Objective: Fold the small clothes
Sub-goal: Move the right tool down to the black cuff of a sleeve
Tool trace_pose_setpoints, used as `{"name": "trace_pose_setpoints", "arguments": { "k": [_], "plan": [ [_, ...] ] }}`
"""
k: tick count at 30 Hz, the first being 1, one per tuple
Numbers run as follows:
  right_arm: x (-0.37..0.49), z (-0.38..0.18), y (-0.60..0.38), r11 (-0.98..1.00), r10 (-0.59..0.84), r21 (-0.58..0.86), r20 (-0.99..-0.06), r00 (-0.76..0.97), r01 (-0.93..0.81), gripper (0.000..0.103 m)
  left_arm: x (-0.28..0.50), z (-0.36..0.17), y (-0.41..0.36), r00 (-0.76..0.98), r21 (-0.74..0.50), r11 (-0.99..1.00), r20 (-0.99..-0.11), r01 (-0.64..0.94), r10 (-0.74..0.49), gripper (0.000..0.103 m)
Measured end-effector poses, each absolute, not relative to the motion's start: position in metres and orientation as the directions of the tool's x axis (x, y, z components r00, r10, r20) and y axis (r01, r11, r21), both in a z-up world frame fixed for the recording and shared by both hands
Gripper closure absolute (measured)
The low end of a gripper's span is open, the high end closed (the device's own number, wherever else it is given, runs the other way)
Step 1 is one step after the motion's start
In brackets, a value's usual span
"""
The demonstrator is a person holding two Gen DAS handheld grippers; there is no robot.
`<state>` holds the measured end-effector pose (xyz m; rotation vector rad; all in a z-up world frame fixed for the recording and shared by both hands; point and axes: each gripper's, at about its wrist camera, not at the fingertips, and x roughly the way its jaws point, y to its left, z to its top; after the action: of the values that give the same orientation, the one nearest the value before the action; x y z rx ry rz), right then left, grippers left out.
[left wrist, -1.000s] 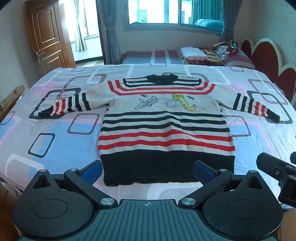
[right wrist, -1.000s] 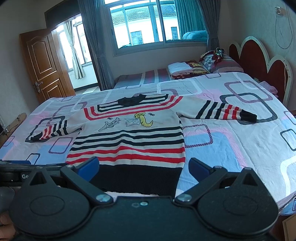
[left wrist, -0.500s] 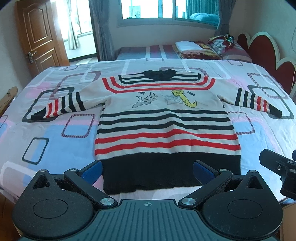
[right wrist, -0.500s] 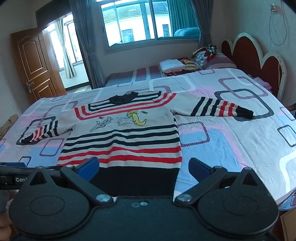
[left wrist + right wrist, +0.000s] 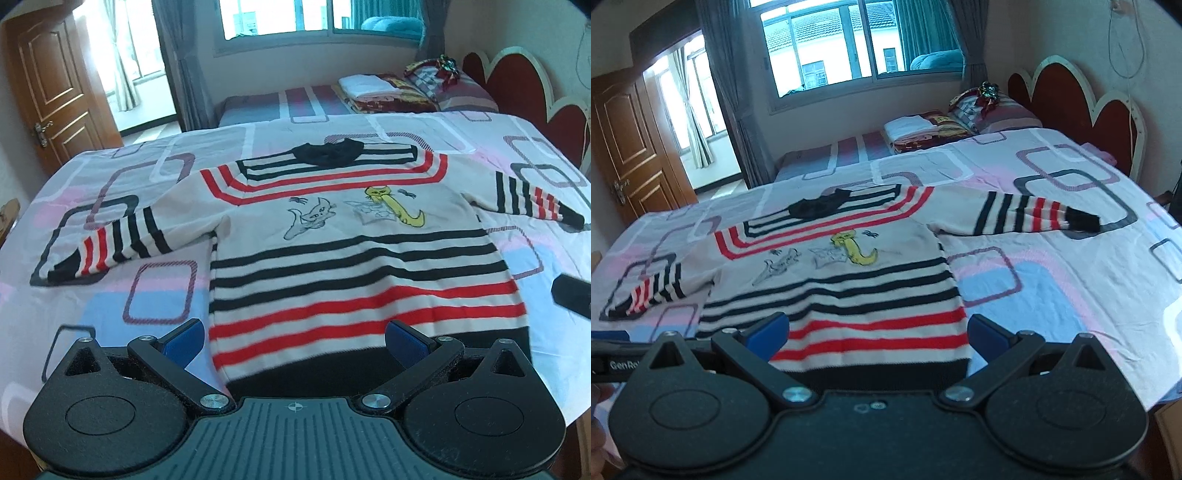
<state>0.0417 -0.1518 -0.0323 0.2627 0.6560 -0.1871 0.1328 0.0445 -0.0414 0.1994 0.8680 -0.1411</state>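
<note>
A cream knitted child's sweater with black and red stripes and cat motifs lies flat and face up on a bed covered by a sheet printed with pink, blue and grey rounded rectangles. Its black collar points toward 12 o'clock and its black hem toward 6 o'clock; both sleeves are spread outward, the striped left sleeve toward 9 o'clock and the striped right sleeve toward 3 o'clock. The left gripper hovers over the hem with its blue-padded fingers spread wide, holding nothing. The right gripper is likewise spread apart over the hem's right portion, empty. In the left wrist view, a black part of the right gripper shows at 3 o'clock. Folded bedding lies at 12 o'clock near a dark red scalloped headboard.
</note>
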Motion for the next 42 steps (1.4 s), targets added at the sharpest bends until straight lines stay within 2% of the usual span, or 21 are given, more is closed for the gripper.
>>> {"name": "trace_pose_setpoints", "arguments": {
  "k": [4,14,25,32,35,42],
  "plan": [
    [0.06,-0.033,-0.152,0.938,-0.068,0.228,-0.616,0.785,0.26,0.001,0.152,-0.044,0.051,0.638,0.109,0.968,-0.768,0.224,-0.061,0.0],
    [0.1,-0.041,-0.188,0.92,-0.134,0.205,-0.637,0.759,0.335,0.001,0.196,-0.054,0.032,0.645,0.102,0.977,-0.763,0.187,-0.044,0.0],
    [0.154,-0.07,-0.274,0.932,-0.166,0.134,-0.67,0.724,0.337,0.001,0.251,-0.084,-0.043,0.606,0.07,0.989,-0.795,0.129,-0.023,0.0],
    [0.176,-0.099,-0.347,0.902,-0.165,0.177,-0.703,0.692,0.394,0.01,0.281,-0.108,-0.113,0.589,0.079,0.98,-0.807,0.185,-0.046,0.0],
    [0.183,-0.111,-0.373,0.887,-0.176,0.181,-0.716,0.676,0.424,0.021,0.292,-0.115,-0.139,0.578,0.072,0.975,-0.813,0.212,-0.066,0.0],
    [0.203,-0.133,-0.426,0.852,-0.192,0.198,-0.743,0.641,0.485,0.029,0.314,-0.126,-0.18,0.598,0.119,0.965,-0.801,0.232,-0.045,0.0]
  ]
}}
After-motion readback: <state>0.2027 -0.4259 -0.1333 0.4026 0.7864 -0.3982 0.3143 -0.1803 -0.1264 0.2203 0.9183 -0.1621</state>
